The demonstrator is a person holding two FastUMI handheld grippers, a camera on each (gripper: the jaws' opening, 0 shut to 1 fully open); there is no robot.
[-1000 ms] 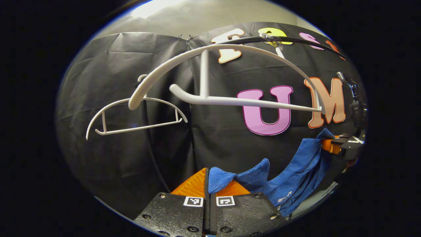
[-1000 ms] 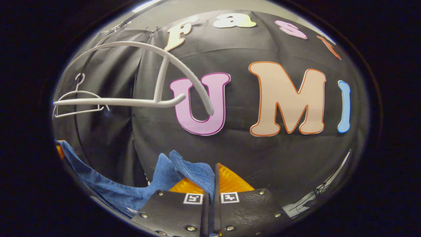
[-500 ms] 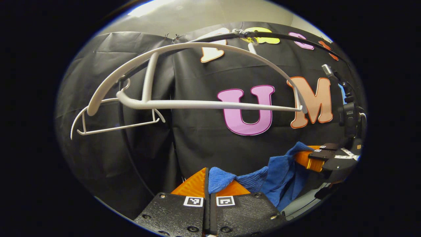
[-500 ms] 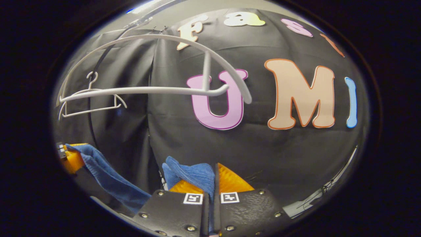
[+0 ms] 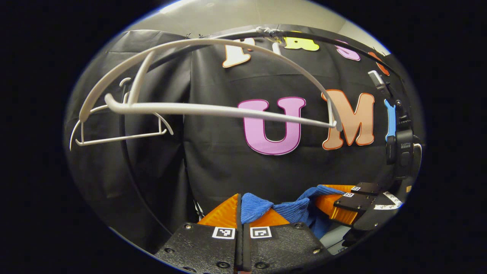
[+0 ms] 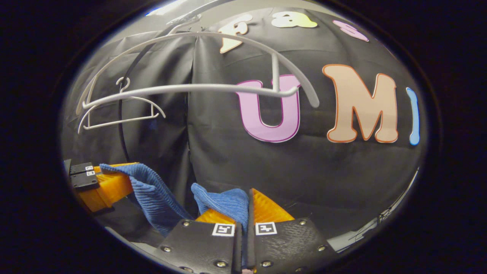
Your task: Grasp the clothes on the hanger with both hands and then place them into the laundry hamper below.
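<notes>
In the left gripper view, the left gripper [image 5: 240, 207] has its 2 fingers pressed together on a fold of the blue cloth [image 5: 266, 207], which bulges out just above the tips. From that pinch the cloth runs off to the right and slightly up to the right gripper [image 5: 335, 199], seen low at the right edge with the cloth draped over its fingers.

In the right gripper view, the right gripper [image 6: 249, 207] is likewise clamped on the cloth [image 6: 224, 203], the fold bunching to the left of its tips. The cloth dips and rises again to the left, reaching the left gripper [image 6: 114, 182] near the left edge, where it lies over the fingers.

Above both grippers hangs a bare white hanger [image 5: 213, 110], clear of the cloth. A second white hanger [image 5: 118, 137] hangs farther back, up and to the left. The hamper cannot be made out.
</notes>
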